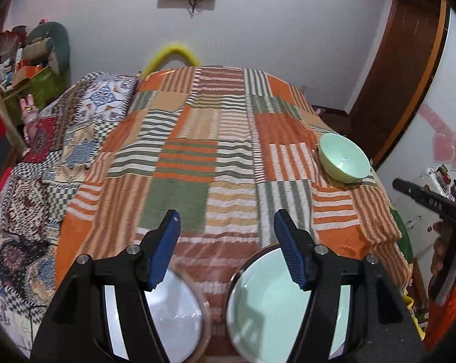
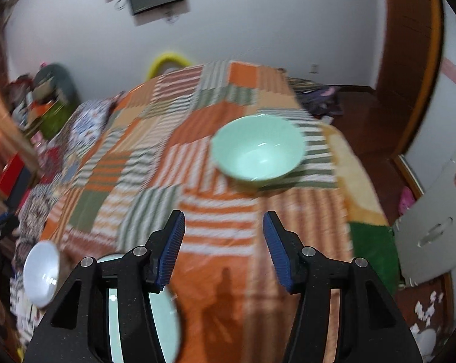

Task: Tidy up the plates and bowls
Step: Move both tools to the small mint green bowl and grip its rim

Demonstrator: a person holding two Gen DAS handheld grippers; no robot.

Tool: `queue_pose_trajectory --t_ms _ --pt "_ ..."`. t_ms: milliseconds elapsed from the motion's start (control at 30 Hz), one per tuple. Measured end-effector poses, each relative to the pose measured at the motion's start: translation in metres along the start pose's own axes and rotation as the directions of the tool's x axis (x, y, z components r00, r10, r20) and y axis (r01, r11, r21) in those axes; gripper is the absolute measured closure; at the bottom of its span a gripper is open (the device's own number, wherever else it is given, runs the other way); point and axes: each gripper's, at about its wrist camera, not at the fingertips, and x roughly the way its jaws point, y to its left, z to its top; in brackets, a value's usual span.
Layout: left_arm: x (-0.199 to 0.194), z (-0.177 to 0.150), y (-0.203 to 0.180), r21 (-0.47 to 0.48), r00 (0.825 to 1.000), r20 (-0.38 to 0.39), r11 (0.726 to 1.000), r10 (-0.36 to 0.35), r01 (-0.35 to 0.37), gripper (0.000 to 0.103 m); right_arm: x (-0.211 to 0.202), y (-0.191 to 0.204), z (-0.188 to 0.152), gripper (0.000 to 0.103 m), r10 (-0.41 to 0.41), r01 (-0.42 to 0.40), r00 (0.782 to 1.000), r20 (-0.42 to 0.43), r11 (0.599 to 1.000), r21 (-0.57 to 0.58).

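Note:
A mint-green bowl [image 1: 344, 158] stands upright near the right edge of a bed with a striped patchwork cover [image 1: 197, 151]. In the left wrist view, my left gripper [image 1: 227, 224] is open over the cover, nothing between its blue pads. Under it lie a white dish [image 1: 173, 311] and a pale green plate [image 1: 267, 302], side by side at the near edge. In the blurred right wrist view, my right gripper [image 2: 224, 227] is open and empty, with the green bowl [image 2: 258, 151] ahead of it. The pale green plate [image 2: 161, 323] and white dish [image 2: 42, 272] lie lower left.
A second patterned blanket [image 1: 46, 166] covers the bed's left side, with cluttered boxes [image 1: 31, 75] beyond. A black hand-held device [image 1: 424, 199] and a person's hand in an orange sleeve [image 1: 445, 272] show at the right edge. A white panel [image 2: 433, 227] stands by the bed's right side.

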Motion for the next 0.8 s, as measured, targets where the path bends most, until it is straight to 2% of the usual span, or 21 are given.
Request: queue_pose_trajectory --t_ms 233,400,600,633,733,800 --pt "0.029 0.007 -0.023 0.012 1.0 -0.012 1.0 -0.028 0.028 0.039 0.03 -0.037 0.026 0.053 -0.058 0.058 0.998 -0.003 0.994 0.097" --pt "0.05 0.01 -0.035 0.035 0.999 -0.032 0.999 -0.036 0.037 0.039 0.072 -0.053 0.034 0.053 -0.067 0.076 0.996 -0.062 0.987 0.143" --pt "0.078 0.009 -0.042 0.04 0.996 -0.078 0.998 -0.046 0.049 0.039 0.11 -0.059 0.041 0.053 -0.058 0.075 0.991 -0.121 0.987 0.14" --pt "0.081 0.008 -0.043 0.037 0.995 -0.084 0.998 -0.048 0.051 0.039 0.114 -0.059 0.042 0.054 -0.053 0.07 0.99 -0.128 0.988 0.138" --pt "0.091 0.006 -0.045 0.034 0.993 -0.101 0.998 -0.055 0.059 0.039 0.126 -0.058 0.042 0.074 -0.039 0.059 0.987 -0.157 0.991 0.122" --pt "0.096 0.005 -0.047 0.037 0.992 -0.11 0.998 -0.056 0.06 0.039 0.131 -0.058 0.041 0.077 -0.037 0.057 0.985 -0.166 0.991 0.117"
